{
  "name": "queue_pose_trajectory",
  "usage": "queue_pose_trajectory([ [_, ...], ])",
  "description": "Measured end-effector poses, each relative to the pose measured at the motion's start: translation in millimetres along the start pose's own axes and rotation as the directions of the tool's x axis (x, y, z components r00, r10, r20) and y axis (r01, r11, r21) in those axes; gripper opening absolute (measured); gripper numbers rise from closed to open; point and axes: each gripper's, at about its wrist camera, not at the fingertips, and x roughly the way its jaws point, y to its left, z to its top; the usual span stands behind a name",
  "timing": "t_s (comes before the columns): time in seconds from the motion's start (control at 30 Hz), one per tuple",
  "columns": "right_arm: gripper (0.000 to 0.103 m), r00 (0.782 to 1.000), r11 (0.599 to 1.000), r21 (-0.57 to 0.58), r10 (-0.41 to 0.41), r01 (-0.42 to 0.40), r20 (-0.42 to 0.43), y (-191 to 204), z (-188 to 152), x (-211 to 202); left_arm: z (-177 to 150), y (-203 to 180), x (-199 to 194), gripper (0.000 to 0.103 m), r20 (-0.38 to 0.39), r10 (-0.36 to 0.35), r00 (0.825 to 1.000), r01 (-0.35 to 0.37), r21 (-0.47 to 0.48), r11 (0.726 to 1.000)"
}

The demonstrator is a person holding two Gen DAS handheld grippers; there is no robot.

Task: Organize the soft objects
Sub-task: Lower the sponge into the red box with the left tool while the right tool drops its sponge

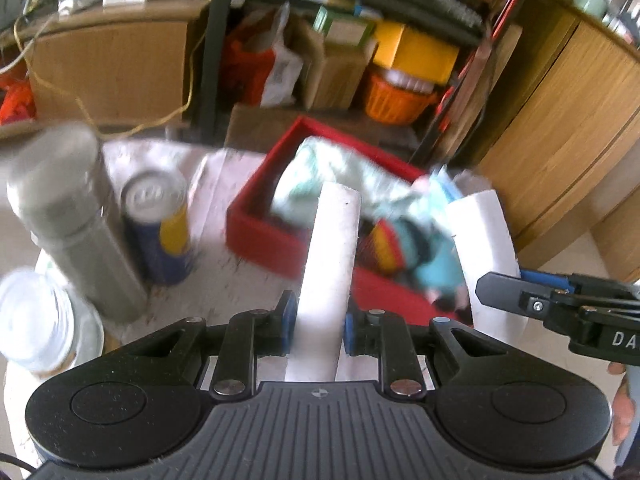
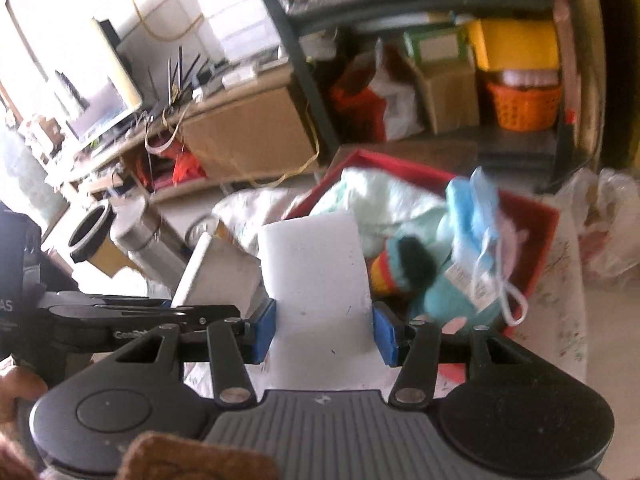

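Two handheld grippers, each seen from its own wrist camera, hover above a table point(image 1: 224, 280) covered with a pale patterned cloth. The left gripper point(image 1: 318, 330) has its blue pads pressed against the sides of a white foam block point(image 1: 330, 264), which stands up between its fingers. The right gripper point(image 2: 325, 330) is likewise clamped on a second white foam block point(image 2: 320, 280), gripped on both sides by its blue pads. In the left view the right gripper enters from the right edge, carrying its block just beside the other one.

Beyond both blocks sits a red tray point(image 1: 256, 216) on the table, piled with soft things: a pale mint cloth point(image 1: 320, 168), a turquoise plush toy point(image 2: 436, 292) with red and yellow stripes, and a light blue fabric item point(image 2: 476, 208) with a white cord. To the left of the tray stand a blue and yellow drink can point(image 1: 160, 224), a steel flask point(image 1: 68, 216) and a clear plastic container point(image 1: 36, 320) at the table's near left corner. Cluttered shelving with cardboard boxes and an orange basket point(image 1: 396, 100) fills the background; the picture is blurred
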Motion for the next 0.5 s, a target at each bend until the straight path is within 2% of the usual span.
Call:
queue_pose_trajectory([
  [0.2,0.023,0.995,1.0,0.019,-0.017,0.015,0.101,-4.0,14.0,-27.3,17.7,-17.4,-12.9,0.023,0.072,-0.045,0.996,0.045,0.001,0.999],
  [0.5,0.023,0.984,0.998,0.044,-0.042,0.035,0.171,-9.0,31.1,-36.2,40.5,-37.9,-11.9,0.023,0.143,-0.067,0.988,0.07,-0.015,0.997],
])
